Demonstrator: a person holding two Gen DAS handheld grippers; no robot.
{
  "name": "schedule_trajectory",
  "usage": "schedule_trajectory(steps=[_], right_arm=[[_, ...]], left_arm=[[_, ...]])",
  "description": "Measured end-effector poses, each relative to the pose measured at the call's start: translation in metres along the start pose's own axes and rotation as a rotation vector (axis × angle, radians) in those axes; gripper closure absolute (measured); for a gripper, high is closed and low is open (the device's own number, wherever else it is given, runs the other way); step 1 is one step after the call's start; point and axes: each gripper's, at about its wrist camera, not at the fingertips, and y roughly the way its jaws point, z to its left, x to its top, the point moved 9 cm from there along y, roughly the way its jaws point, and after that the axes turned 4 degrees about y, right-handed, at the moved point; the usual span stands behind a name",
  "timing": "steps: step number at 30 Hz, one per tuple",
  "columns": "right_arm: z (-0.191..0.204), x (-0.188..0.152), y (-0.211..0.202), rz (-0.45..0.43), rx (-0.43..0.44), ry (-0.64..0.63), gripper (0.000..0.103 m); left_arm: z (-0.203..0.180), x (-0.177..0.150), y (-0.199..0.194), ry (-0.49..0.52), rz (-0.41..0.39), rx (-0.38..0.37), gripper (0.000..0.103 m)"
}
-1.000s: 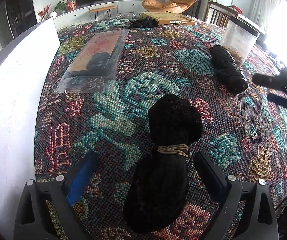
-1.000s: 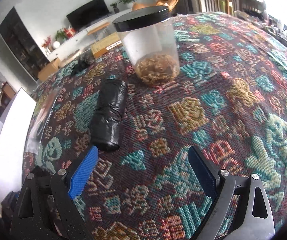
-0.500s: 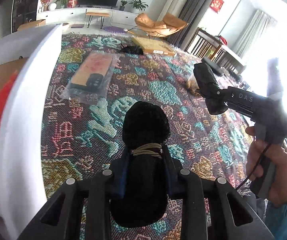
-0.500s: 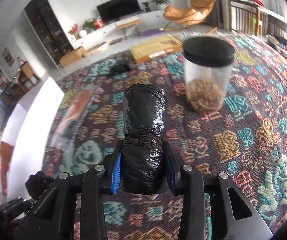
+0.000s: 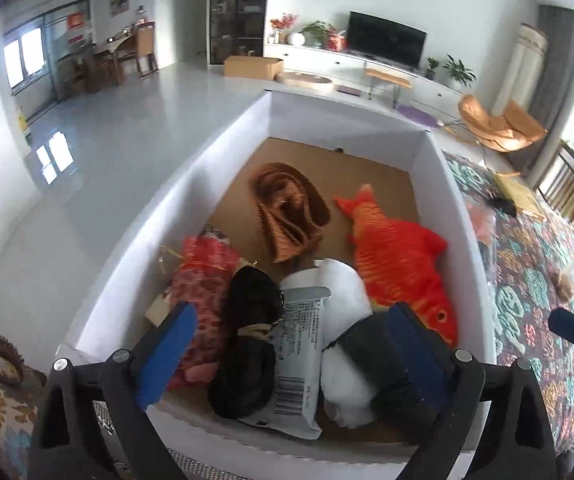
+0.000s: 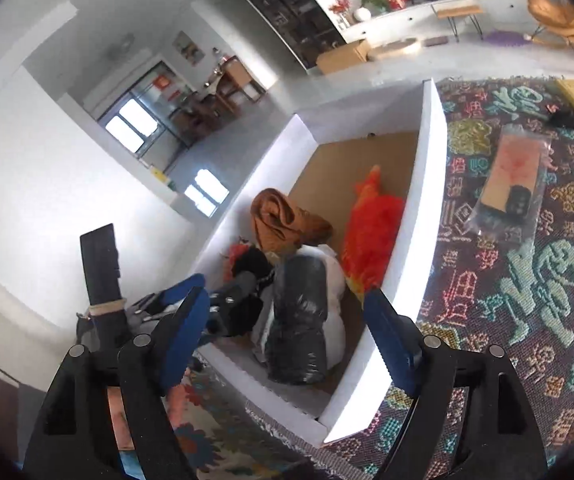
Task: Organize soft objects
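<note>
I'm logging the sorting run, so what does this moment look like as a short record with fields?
container: white box with a brown floor
contents: orange fish plush, folded brown cloth, red patterned pouch, white bundle, black tied bundle, black plastic roll
left claw: jaws have just opened, nothing between the pads
right claw: jaws have just opened, holds nothing
on the patterned cloth: clear packet
</note>
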Motion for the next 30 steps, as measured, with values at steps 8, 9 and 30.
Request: schedule_trajectory(steps=[8, 9, 30], right_arm=[[-0.203, -0.021, -0.073, -0.174, -0.603, 0.051, 0.019], [-0.234, -0.03, -0.085, -0.171, -0.675, 0.095, 0.019], [-0.334, -0.063, -0.157, -0.271, -0.939, 0.325, 0.017]], left_arm=[[-0.056, 0.001, -0.021, 0.034, -0.086, -0.182, 0.007], [-0.076, -0.001, -0.027, 0.062, -0.088, -0.227, 0.007], [-0.334, -0.128, 0.068, 0.532, 0.113, -0.344, 0.006]])
